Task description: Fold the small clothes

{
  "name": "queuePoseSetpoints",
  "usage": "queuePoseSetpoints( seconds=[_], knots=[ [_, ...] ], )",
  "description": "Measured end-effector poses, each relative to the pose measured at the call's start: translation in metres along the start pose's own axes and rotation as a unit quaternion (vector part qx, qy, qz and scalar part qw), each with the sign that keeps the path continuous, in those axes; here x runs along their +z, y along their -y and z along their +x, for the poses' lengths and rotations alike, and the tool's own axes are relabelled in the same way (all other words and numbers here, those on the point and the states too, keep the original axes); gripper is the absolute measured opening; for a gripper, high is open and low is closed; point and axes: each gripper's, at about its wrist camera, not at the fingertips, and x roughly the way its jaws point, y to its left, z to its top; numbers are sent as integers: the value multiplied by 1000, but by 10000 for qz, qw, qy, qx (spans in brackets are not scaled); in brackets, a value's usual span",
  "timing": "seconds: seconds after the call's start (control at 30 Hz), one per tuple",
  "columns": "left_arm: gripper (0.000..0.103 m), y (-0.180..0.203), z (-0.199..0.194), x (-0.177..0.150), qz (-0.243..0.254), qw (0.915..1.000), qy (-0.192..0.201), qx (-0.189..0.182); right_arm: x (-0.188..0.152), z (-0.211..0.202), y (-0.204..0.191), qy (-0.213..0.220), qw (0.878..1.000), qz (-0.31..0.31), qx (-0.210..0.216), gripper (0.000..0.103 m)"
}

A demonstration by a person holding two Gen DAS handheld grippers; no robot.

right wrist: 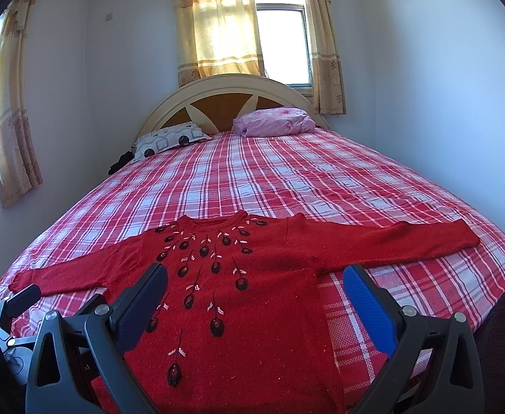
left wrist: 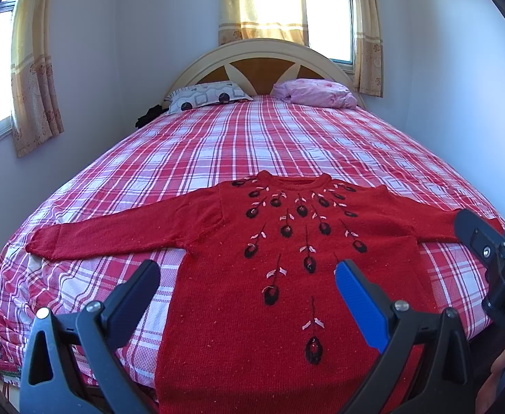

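The red sweater (left wrist: 273, 276) lies flat on the plaid bed (left wrist: 252, 145). Two pillows (left wrist: 207, 98) rest at 12 o'clock. Both grippers, left (left wrist: 247, 277) and right (right wrist: 254, 284), hover with fingers spread, holding nothing.

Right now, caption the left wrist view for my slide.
Red embroidered sweater spread flat on plaid bed, open left tool above it.

I see the red sweater (right wrist: 252, 310) flat, face up, at the near edge of the plaid bed (right wrist: 287, 179), both sleeves spread sideways. My right gripper (right wrist: 256, 296) hangs above it, jaws wide apart, holding nothing. Left gripper (right wrist: 18, 302) shows near the bed's near-left corner.
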Motion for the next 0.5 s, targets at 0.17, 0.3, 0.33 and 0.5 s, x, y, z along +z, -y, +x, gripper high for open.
queuePoseSetpoints(
  seconds=[0.17,0.3,0.33,0.5],
  knots=[
    [103,-1,0,-1,-10,10000,-5,-3,0,0,0,0,10000,-3,0,102],
    [103,-1,0,-1,-4,10000,-6,-3,-1,1,1,-18,10000,23,13,102],
    [103,-1,0,-1,-9,10000,-5,-1,-1,1,1,-22,10000,23,10,102],
    [103,-1,2,-3,-6,10000,-16,17,-4,4,1,-43,10000,26,14,102]
  ],
)
